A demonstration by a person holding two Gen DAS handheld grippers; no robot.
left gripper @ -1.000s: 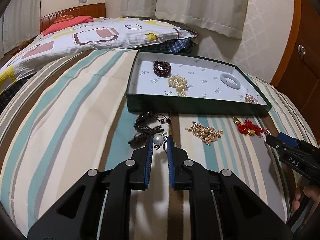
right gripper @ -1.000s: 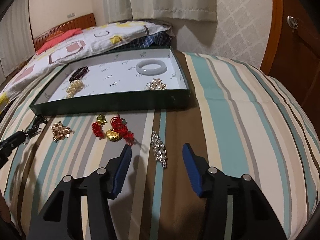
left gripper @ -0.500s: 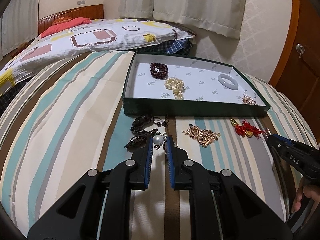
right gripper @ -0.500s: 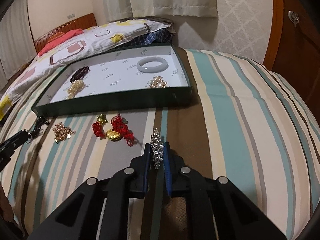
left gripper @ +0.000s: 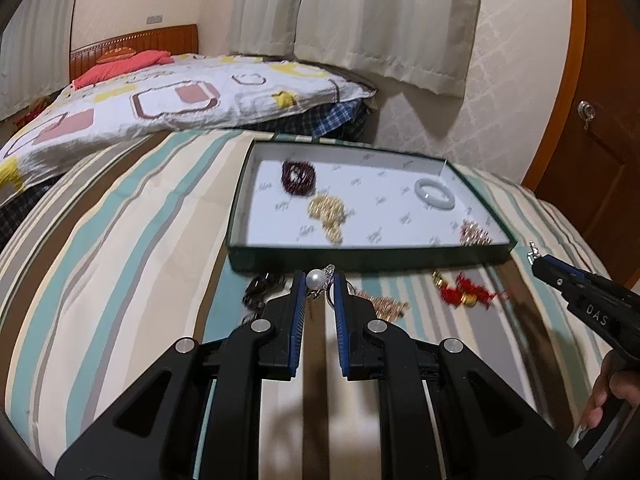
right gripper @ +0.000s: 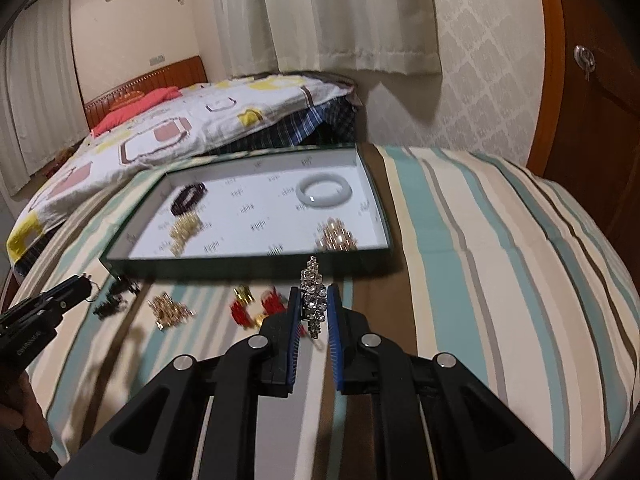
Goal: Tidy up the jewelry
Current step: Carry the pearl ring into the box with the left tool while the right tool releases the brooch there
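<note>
My left gripper (left gripper: 318, 282) is shut on a pearl ring (left gripper: 316, 280) and holds it above the striped bedspread, just before the green tray (left gripper: 360, 260). My right gripper (right gripper: 314, 300) is shut on a rhinestone brooch (right gripper: 314, 296), lifted before the tray's (right gripper: 240, 268) near wall. In the tray lie a dark bead bracelet (left gripper: 298, 176), a gold piece (left gripper: 326, 210), a white jade bangle (left gripper: 434, 194) and a rose-gold piece (left gripper: 474, 232). On the bedspread lie a black piece (right gripper: 112, 300), a gold chain (right gripper: 170, 312) and a red charm (right gripper: 256, 308).
A patterned quilt (left gripper: 152, 100) and a red pillow (left gripper: 120, 66) lie beyond the tray. A wooden door (right gripper: 596, 92) stands at the right. Curtains (right gripper: 320, 12) hang on the back wall. The right gripper shows in the left wrist view (left gripper: 580, 300).
My right gripper closed on the rhinestone brooch and lifted it off the bedspread. My left gripper rose with the pearl ring and moved toward the tray.
</note>
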